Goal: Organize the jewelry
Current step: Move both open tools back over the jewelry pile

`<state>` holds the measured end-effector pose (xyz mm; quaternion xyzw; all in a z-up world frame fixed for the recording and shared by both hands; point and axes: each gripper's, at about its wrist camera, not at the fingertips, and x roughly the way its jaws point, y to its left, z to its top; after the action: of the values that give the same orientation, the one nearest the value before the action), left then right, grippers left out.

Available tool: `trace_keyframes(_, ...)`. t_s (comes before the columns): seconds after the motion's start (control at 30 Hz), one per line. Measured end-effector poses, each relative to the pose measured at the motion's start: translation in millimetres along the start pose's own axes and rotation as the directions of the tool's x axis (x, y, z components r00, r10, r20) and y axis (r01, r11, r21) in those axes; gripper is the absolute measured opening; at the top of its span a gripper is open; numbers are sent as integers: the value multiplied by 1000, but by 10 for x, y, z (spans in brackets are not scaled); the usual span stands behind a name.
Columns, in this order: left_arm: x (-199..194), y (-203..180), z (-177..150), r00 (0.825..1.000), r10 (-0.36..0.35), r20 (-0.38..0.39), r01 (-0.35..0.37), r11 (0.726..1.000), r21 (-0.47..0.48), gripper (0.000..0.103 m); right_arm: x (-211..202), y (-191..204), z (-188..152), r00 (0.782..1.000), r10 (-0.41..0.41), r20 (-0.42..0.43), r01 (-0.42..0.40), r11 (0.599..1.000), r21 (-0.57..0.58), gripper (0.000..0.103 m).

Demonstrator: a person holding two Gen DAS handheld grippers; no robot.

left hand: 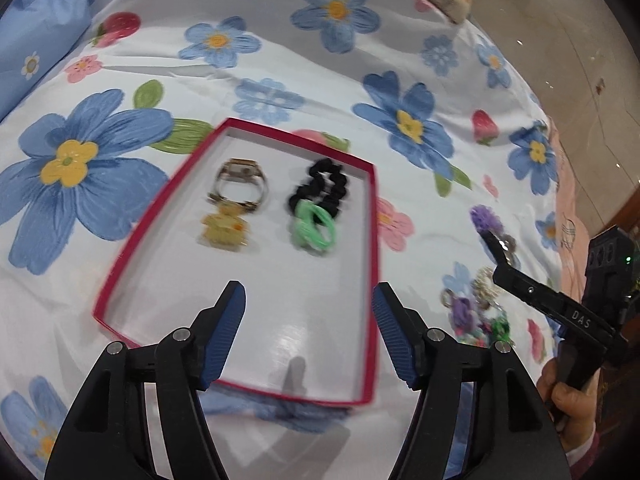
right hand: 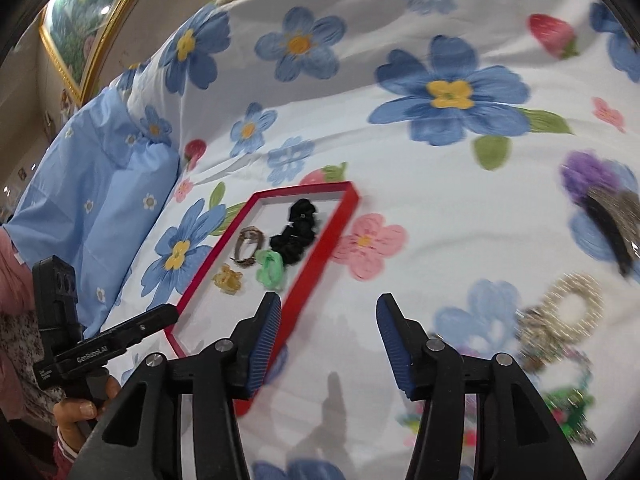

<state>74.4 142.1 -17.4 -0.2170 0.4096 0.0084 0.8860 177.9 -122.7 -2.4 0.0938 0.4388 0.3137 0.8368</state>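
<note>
The left gripper [left hand: 309,300] hovers over the red tray's [left hand: 120,264] near end, jaws wide, empty. The right gripper [right hand: 328,312], also spread and empty, hangs with loose jewelry [right hand: 560,320] right of its jaws.

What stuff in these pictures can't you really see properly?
- Loose pile, right wrist view: blurred, partly behind the right tool, so pieces can't be counted.
- Yellow piece in the red tray, left wrist view: motion blur hides what it is.
- Purple item, right wrist view: blurred near the edge.
- Left tool: open, holding nothing.
</note>
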Motion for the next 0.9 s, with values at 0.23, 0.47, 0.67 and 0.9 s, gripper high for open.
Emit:
trace_keyframes(0.23, -14, -277, -150, 999, -29, -29, 30, 999, 44, 66, -393, -324, -230, 997, -68, 34, 67, 997, 45, 53)
trace_keyframes(0.47, 6, -486, -260, 998, -40, -55, 44, 996, 76, 66, -697, -584, -442, 988, -141, 59, 136, 987, 84, 53)
trace_keyframes(0.67, 54, -709, -361, 995, -52, -84, 62, 991, 119, 66, -897, -754, -618, 982, -178, 59, 170, 979, 109, 53)
trace_keyframes(0.9, 135, -982, -470, 990, -65, -122, 86, 981, 174, 66, -1071, -982, -823, 973, -223, 51, 214, 966, 148, 53)
